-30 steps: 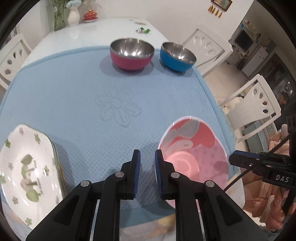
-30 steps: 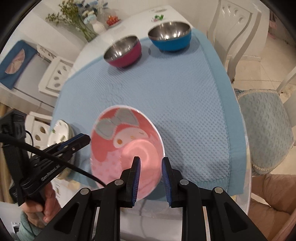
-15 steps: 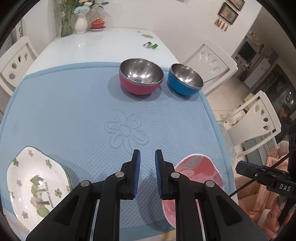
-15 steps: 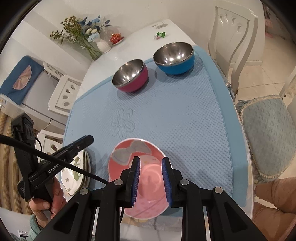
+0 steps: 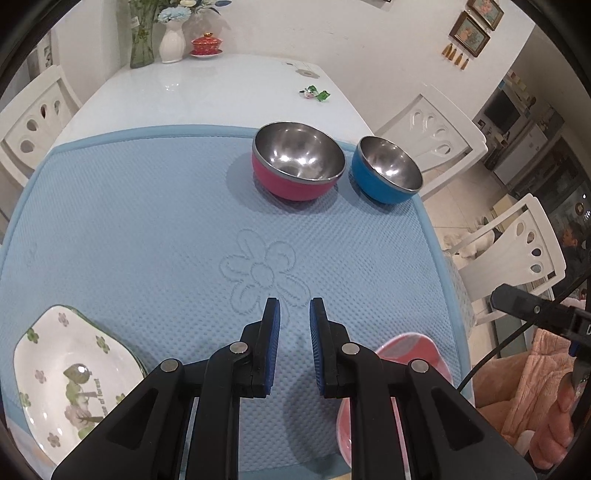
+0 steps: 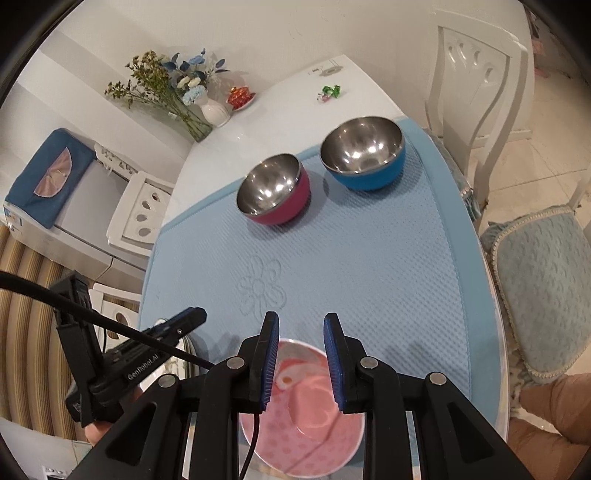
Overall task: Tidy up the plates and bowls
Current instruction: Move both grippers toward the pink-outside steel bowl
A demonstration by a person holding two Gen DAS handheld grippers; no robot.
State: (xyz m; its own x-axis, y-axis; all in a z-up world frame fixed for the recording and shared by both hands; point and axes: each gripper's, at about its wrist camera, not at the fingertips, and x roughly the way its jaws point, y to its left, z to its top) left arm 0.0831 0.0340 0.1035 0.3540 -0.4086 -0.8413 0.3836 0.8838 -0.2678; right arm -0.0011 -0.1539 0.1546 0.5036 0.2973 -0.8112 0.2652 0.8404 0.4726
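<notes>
L gripper: jaws apart w/ a narrow gap, nothing between; hangs over mat near its front edge, touching nothing.
R gripper: jaws parted wider, holding nothing; pink plate shows thru the gap, below it. Contact w/ plate: can't tell.
Pink plate: cartoon print, on front right of mat, nothing on it. In L view only a sliver shows right of the L gripper's arm.
White plate: flower/tree print, front left corner of mat, w/ the edge of something else just under it; nothing on it.
Pink bowl: steel inside, upright, far side of mat, empty.
Blue bowl: steel inside, just beside pink bowl, to its right, at mat's far right corner; tiny gap, empty.
Mat: light blue, flower embossed at centre, covers near half of white table.
Table far end: vases w/ flowers, red lidded dish.
</notes>
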